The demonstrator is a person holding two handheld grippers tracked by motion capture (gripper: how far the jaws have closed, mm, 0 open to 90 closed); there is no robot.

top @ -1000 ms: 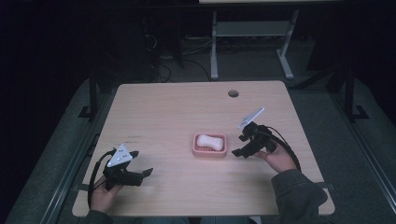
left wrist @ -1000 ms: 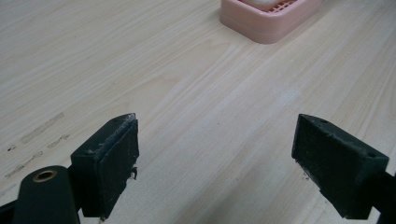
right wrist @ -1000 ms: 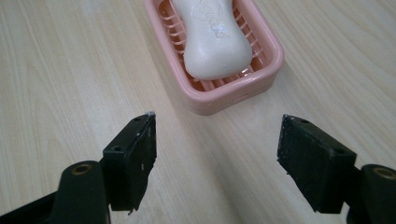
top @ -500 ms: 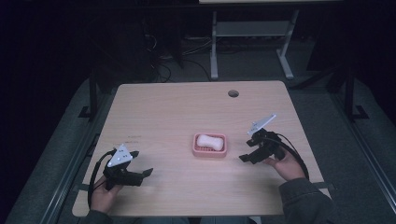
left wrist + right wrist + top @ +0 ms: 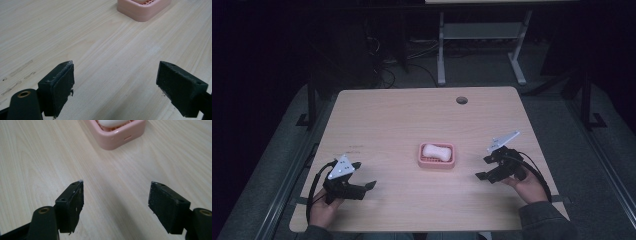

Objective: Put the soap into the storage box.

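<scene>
Jaws of both grippers stood wide apart, holding nothing. Left gripper (image 5: 363, 179) sat near the desk's (image 5: 392, 115) front left corner, right gripper (image 5: 483, 167) near its right edge. Between them lay bare wood and a pink dish (image 5: 436, 155) holding soap (image 5: 436, 151).

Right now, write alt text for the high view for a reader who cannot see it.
A pink soap dish holding a white bar of soap sits mid-way across a light wooden table. A person's left hand-held gripper and right hand-held gripper rest open on either side of it, touching nothing.
</scene>
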